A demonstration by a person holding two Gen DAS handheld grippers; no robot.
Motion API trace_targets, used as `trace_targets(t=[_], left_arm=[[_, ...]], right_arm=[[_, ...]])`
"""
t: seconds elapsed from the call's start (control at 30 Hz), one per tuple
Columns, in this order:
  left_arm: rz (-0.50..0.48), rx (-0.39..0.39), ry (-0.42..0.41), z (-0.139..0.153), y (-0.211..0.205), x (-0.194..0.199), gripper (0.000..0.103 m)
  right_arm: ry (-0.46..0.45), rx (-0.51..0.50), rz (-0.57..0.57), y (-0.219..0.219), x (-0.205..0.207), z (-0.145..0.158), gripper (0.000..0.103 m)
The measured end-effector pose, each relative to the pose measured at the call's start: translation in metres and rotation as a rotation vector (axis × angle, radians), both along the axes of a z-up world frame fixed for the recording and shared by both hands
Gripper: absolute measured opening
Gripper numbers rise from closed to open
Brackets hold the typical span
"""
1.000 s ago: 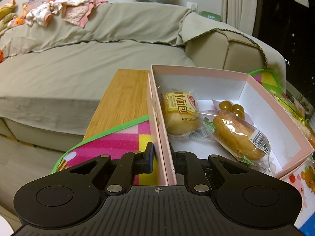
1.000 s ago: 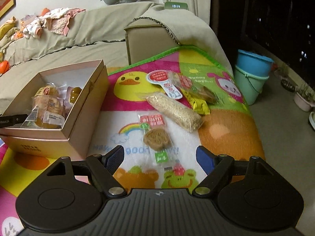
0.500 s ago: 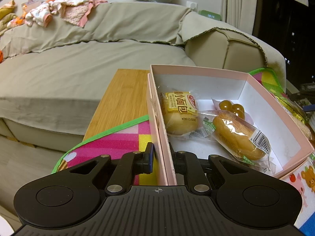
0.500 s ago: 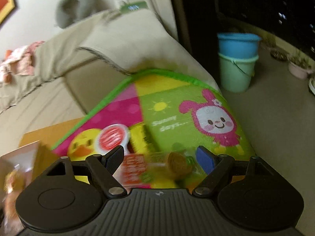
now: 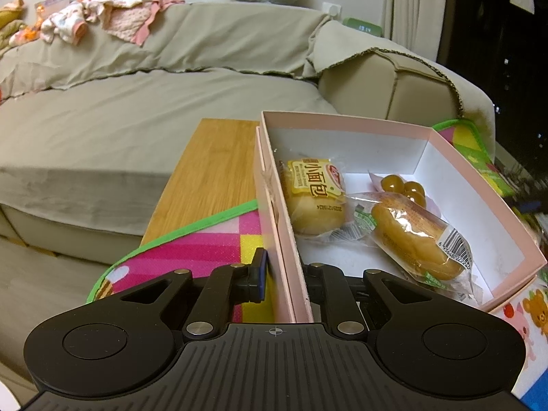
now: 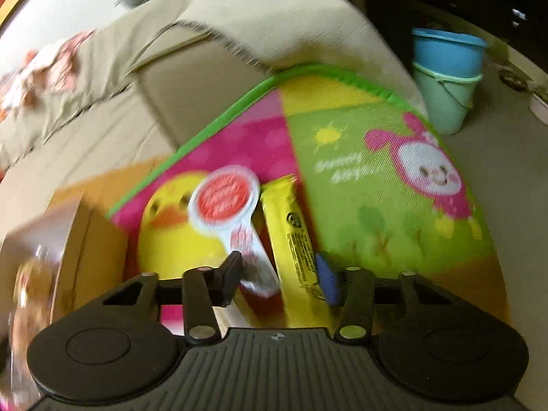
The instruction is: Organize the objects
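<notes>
Left wrist view: left gripper [image 5: 284, 275] jaws clamped on near wall of pink cardboard box [image 5: 479, 185], steadying it on wooden worktop [image 5: 212, 171]. Two wrapped bread rolls [image 5: 315, 202] lie inside.

Right wrist view, blurred: right gripper [image 6: 279, 279] jaws just been closing, now half-narrowed astride yellow foil snack packet [image 6: 296, 236]; pad contact unclear. Packet's long axis runs straight away from jaws. White-and-red round-headed sachet [image 6: 224, 198] just left of it. Box lies far left; carry leftward expected.

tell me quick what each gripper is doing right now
Left gripper: shut on the near wall of the pink box.
Right gripper: jaws have just been closing around the yellow packet; grip cannot be told, picture blurred.
</notes>
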State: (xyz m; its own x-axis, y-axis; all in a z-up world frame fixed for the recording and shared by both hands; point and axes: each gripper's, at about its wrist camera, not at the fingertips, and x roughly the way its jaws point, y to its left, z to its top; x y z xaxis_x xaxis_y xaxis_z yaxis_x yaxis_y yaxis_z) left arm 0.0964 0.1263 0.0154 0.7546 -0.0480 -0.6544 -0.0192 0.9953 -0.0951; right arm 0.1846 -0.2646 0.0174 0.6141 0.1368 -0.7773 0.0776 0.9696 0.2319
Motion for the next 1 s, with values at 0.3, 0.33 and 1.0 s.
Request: trace_targets(t=[0.3,0.33,1.0], left_arm=[[0.0,0.002,0.001,0.0,0.001,0.0,0.015],[0.0,0.002,0.001,0.0,0.001,0.0,0.015],[0.013,0.002,0.0,0.0,-0.001,0.0,0.015]], right_arm=[[0.034,0.084,0.133,0.015,-0.1,0.001,0.028],[0.037,0.084,0.157,0.019,-0.112,0.001,0.028],[-0.073,-0.063,-0.146,-0.024,-0.051,-0.011,0.055]])
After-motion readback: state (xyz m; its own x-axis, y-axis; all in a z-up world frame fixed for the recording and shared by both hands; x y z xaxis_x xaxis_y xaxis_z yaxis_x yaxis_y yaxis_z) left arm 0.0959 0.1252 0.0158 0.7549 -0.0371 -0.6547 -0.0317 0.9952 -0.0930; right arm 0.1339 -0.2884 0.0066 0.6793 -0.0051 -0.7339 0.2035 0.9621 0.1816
